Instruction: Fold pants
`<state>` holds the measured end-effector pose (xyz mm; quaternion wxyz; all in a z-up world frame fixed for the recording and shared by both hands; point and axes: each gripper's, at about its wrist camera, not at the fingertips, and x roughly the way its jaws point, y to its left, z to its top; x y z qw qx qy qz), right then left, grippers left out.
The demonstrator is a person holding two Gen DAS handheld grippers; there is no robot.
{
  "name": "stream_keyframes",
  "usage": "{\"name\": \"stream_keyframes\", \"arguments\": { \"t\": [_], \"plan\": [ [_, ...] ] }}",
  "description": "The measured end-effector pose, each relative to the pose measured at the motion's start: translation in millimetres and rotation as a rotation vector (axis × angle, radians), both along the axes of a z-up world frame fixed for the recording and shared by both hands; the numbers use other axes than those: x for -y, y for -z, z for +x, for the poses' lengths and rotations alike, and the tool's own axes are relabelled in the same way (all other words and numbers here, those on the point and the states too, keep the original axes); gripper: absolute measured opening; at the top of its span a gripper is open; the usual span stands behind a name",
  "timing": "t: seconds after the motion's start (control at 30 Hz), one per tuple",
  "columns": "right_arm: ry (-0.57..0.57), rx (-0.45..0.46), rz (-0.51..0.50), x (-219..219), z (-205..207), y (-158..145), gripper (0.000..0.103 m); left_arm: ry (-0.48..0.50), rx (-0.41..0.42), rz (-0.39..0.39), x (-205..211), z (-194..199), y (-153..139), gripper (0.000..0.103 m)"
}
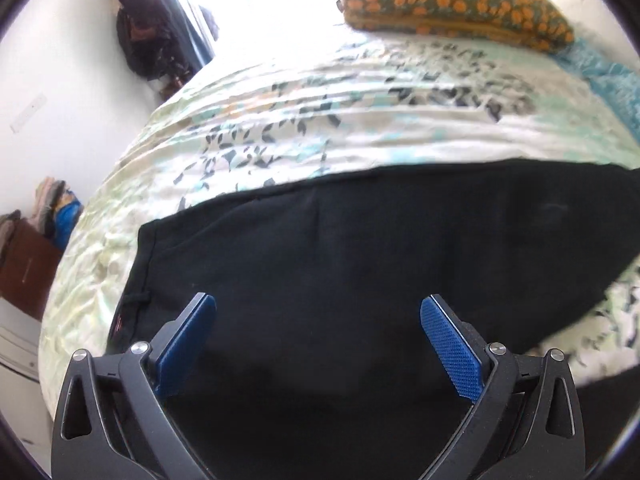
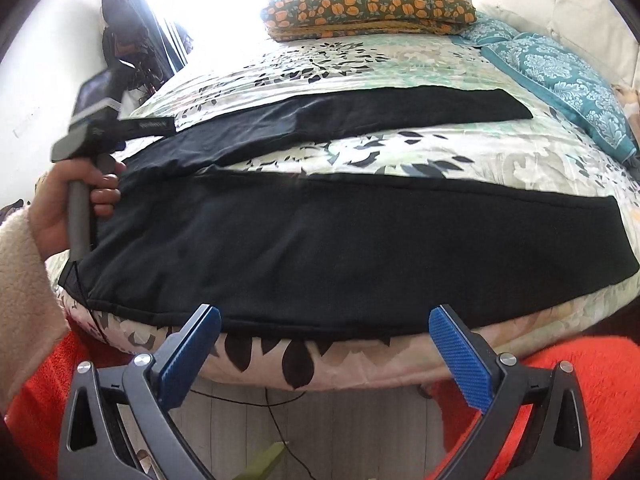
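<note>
Black pants (image 2: 320, 248) lie flat on the floral bedspread (image 2: 440, 152), the waist at the left and the two legs spread apart toward the right. The far leg (image 2: 380, 112) runs up the bed and the near leg lies along the front edge. My right gripper (image 2: 325, 311) is open just over the near hem edge, holding nothing. My left gripper (image 1: 317, 300) is open above the waist part of the pants (image 1: 360, 260), with nothing between its blue pads. A hand (image 2: 60, 204) holds the left gripper's handle (image 2: 78, 220) at the waist end.
An orange-flowered pillow (image 2: 368, 8) and a teal patterned pillow (image 2: 560, 76) lie at the head of the bed by a white headboard (image 2: 560, 4). Dark bags (image 1: 140, 28) hang on the left wall. A cable (image 2: 280, 420) lies on the floor below. Red fleece clothing (image 2: 580, 380) and a cream sleeve (image 2: 24, 280) are close.
</note>
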<state>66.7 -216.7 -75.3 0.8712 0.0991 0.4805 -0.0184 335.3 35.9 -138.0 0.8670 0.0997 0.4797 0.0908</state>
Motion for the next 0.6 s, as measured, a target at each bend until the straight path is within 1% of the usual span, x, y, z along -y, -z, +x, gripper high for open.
{"name": "stream_keyframes", "arguments": {
  "t": [0.03, 0.07, 0.1, 0.13, 0.17, 0.23, 0.27, 0.3, 0.37, 0.4, 0.47, 0.5, 0.57, 0.6],
  "plan": [
    [0.000, 0.010, 0.023, 13.8, 11.4, -3.6, 0.103, -0.018, -0.057, 0.030, -3.0, 13.4, 22.1, 0.103],
    [0.005, 0.022, 0.059, 33.4, 24.6, -7.2, 0.103, -0.014, -0.091, 0.022, -8.0, 20.0, 39.9, 0.103],
    [0.032, 0.031, 0.089, 59.0, 38.5, -9.0, 0.103, -0.003, -0.046, -0.031, -15.6, 19.5, 45.6, 0.103],
    [0.079, 0.041, 0.116, 88.2, 52.3, -9.6, 0.103, -0.013, 0.009, -0.088, -23.8, 14.4, 45.9, 0.103],
    [0.134, 0.061, 0.161, 123.8, 67.0, -7.7, 0.103, -0.016, 0.020, -0.122, -28.9, 11.6, 47.3, 0.103],
    [0.246, 0.100, 0.272, 196.9, 97.6, 4.8, 0.103, -0.010, 0.044, -0.136, -32.1, 6.8, 47.0, 0.103],
    [0.306, 0.115, 0.309, 236.0, 115.6, 15.0, 0.103, -0.009, 0.045, -0.133, -29.2, 8.1, 47.1, 0.103],
    [0.368, 0.115, 0.331, 272.1, 133.5, 26.9, 0.103, -0.009, 0.047, -0.129, -28.0, 7.6, 47.0, 0.103],
    [0.492, 0.087, 0.354, 336.6, 169.1, 53.2, 0.103, -0.009, 0.058, -0.114, -22.4, 8.8, 47.6, 0.103],
    [0.538, 0.071, 0.351, 364.7, 187.2, 66.0, 0.103, -0.009, 0.064, -0.107, -20.8, 9.5, 48.0, 0.103],
    [0.641, 0.059, 0.320, 407.6, 213.5, 82.7, 0.103, -0.008, 0.071, -0.103, -20.0, 9.9, 48.1, 0.103],
    [0.664, 0.074, 0.344, 423.3, 225.9, 89.6, 0.103, -0.008, 0.073, -0.103, -20.2, 9.4, 47.9, 0.103],
    [0.674, 0.083, 0.371, 439.5, 247.4, 99.6, 0.103, -0.008, 0.076, -0.103, -19.9, 9.6, 48.5, 0.103],
    [0.653, 0.074, 0.359, 440.7, 260.3, 102.5, 0.103, -0.008, 0.078, -0.102, -20.2, 9.8, 48.8, 0.103]
  ]
}}
